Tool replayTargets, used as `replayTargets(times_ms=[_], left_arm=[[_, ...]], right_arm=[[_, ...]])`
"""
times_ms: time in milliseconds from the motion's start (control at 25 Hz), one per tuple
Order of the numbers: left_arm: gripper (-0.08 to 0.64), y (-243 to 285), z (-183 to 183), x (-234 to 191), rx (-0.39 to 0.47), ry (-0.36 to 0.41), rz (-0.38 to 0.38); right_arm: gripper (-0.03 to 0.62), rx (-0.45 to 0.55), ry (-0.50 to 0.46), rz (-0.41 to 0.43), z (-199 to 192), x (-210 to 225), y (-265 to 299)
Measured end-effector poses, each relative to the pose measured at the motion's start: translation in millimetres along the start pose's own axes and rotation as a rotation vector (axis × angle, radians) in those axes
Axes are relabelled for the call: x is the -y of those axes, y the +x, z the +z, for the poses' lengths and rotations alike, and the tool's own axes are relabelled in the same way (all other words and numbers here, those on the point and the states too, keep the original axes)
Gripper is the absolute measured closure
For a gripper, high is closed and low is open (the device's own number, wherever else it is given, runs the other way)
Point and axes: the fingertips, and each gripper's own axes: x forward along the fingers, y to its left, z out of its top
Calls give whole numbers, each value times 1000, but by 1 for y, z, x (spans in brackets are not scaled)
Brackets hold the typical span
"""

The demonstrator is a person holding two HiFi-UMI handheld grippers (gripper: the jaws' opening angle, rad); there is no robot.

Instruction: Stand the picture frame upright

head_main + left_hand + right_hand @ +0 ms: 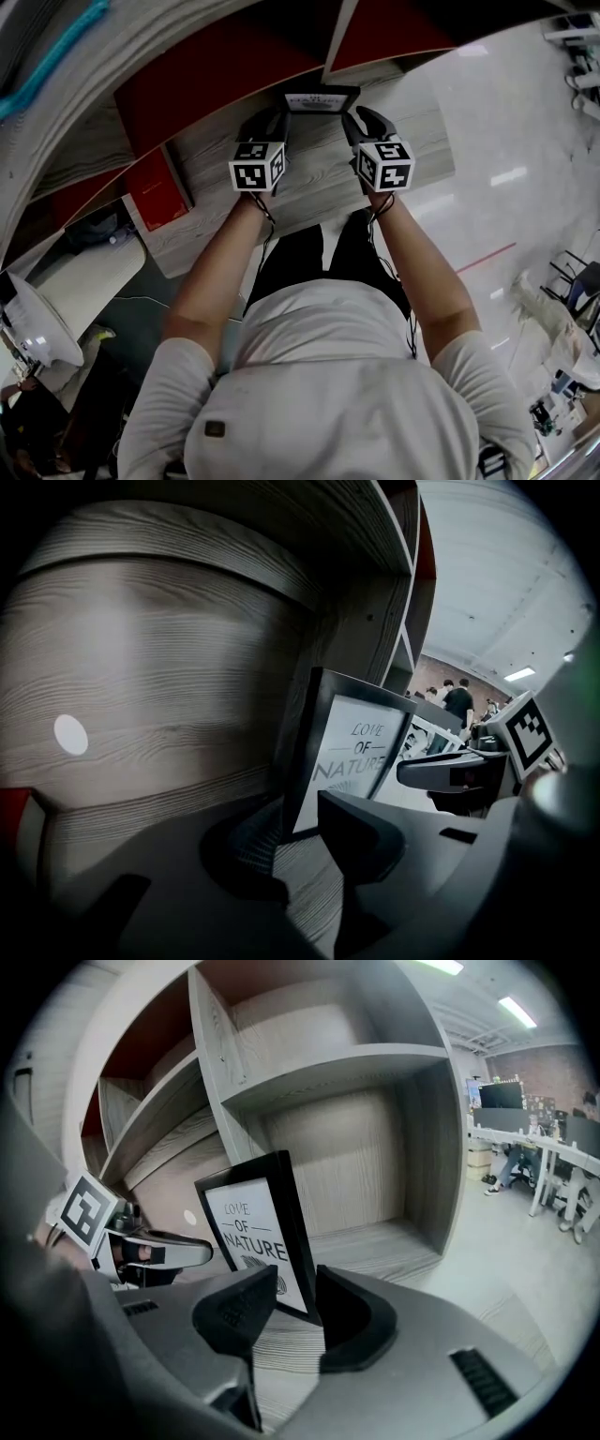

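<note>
A black frame with the print "LOVE OF NATURE" stands on its lower edge on a grey wood-grain shelf, near the back of the surface and just in front of the unit's dividers and red back panels. A person in a light short-sleeved shirt leans over the shelf with both arms stretched forward, one gripper at each side of the frame. The left gripper has its jaws spread, the frame's left edge standing in the gap between them with no pad pressed on it. The right gripper is likewise spread, its jaws either side of the frame's right edge, with bare shelf visible between the left jaw and the glass. From the head view the two marker cubes sit side by side just short of the frame. Desks stand on the pale floor to the right of the unit.
</note>
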Motion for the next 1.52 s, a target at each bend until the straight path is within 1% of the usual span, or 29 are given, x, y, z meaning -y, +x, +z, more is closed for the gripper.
replayTargets(times_ms=[280, 480, 680, 880, 920, 1080, 1240, 1360, 1520], left_arm=[[442, -25, -1, 17, 20, 13, 14], [442, -54, 7, 36, 58, 31, 14], [442, -83, 17, 54, 103, 50, 21], [443, -116, 32, 77, 160, 27, 18], [447, -121, 36, 83, 172, 26, 10], [489, -147, 41, 107, 205, 20, -11], [515, -172, 53, 135, 247, 68, -4], [528, -191, 63, 158, 275, 104, -19], [541, -219, 71, 188, 312, 102, -33]], right_arm=[[454, 11, -54, 21, 5, -11, -26], [454, 42, -110, 48, 15, -23, -55], [468, 83, -196, 86, 34, -43, -86], [492, 121, -275, 135, 50, -63, -124], [499, 129, -280, 150, 54, -66, -131], [519, 147, -254, 202, 62, -77, -165], [542, 184, -303, 244, 73, -81, -198], [560, 197, -335, 279, 80, -84, -218], [566, 219, -346, 323, 88, -86, -247]])
